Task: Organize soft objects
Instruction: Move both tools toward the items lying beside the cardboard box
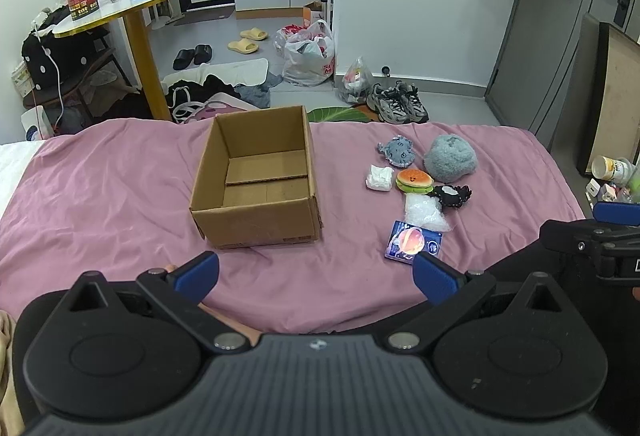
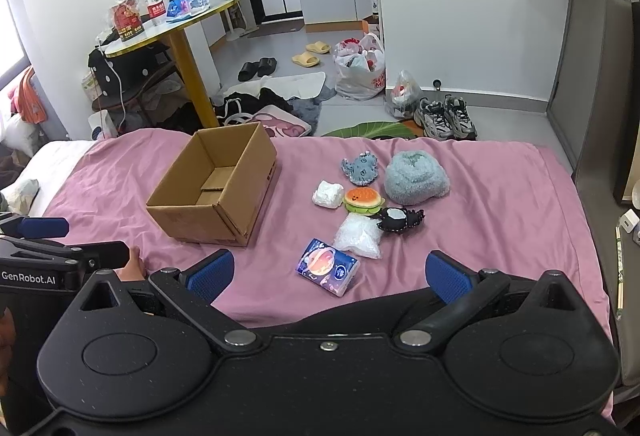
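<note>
An open, empty cardboard box (image 1: 256, 180) (image 2: 216, 192) stands on a pink bedsheet (image 1: 100, 196) (image 2: 500, 212). To its right lie soft objects: a grey fluffy ball (image 1: 450, 158) (image 2: 416, 178), a blue-grey plush (image 1: 396, 151) (image 2: 360, 168), a burger toy (image 1: 415, 181) (image 2: 363, 200), a white wad (image 1: 379, 178) (image 2: 327, 193), a black plush (image 1: 452, 195) (image 2: 400, 220), a clear plastic bag (image 1: 424, 212) (image 2: 358, 236) and a tissue pack (image 1: 414, 242) (image 2: 327, 266). My left gripper (image 1: 316, 276) is open and empty, near the box's front. My right gripper (image 2: 328, 276) is open and empty, just short of the tissue pack.
Beyond the bed's far edge are a round yellow table (image 1: 132, 4) (image 2: 176, 28), clothes on the floor (image 1: 216, 88), plastic bags (image 1: 308, 54) (image 2: 360, 70) and sneakers (image 1: 400, 102) (image 2: 446, 116). A board leans at the right (image 1: 612, 100).
</note>
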The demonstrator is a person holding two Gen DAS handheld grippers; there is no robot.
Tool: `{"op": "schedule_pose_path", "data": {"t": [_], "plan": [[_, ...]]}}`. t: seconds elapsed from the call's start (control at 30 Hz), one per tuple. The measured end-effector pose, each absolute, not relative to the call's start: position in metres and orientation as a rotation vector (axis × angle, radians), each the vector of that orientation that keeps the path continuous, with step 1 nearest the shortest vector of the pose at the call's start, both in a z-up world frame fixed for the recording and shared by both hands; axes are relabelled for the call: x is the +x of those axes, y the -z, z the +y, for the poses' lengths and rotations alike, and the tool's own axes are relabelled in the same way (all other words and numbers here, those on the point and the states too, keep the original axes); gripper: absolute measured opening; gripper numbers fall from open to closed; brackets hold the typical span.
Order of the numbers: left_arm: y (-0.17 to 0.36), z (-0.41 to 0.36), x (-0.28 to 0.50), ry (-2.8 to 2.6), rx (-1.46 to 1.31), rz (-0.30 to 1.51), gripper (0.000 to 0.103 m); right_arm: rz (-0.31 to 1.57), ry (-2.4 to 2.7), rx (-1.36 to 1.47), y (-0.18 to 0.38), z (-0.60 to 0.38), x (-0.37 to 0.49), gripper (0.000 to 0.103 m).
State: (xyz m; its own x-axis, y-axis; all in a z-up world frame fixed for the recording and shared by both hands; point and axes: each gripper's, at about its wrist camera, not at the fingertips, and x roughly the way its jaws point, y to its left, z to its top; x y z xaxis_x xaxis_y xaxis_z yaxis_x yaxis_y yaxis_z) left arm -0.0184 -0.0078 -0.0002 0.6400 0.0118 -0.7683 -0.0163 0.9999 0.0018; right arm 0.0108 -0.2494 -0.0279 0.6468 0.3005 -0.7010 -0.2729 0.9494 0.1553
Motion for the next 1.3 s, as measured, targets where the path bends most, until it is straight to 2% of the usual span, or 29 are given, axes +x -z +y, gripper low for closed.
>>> {"op": "schedule_pose_path", "data": {"t": [0.73, 1.3], "plan": [[-0.008, -0.019, -0.02, 0.013, 0.009, 0.85, 0.102, 0.781, -0.302, 0.047, 0.021, -0.257, 0.01, 0.103], [0.006, -0.032, -0.008, 0.041, 0.016, 0.853, 0.102, 0.746, -0.326, 0.1, 0.029, -0.262, 0.021, 0.103]]}}
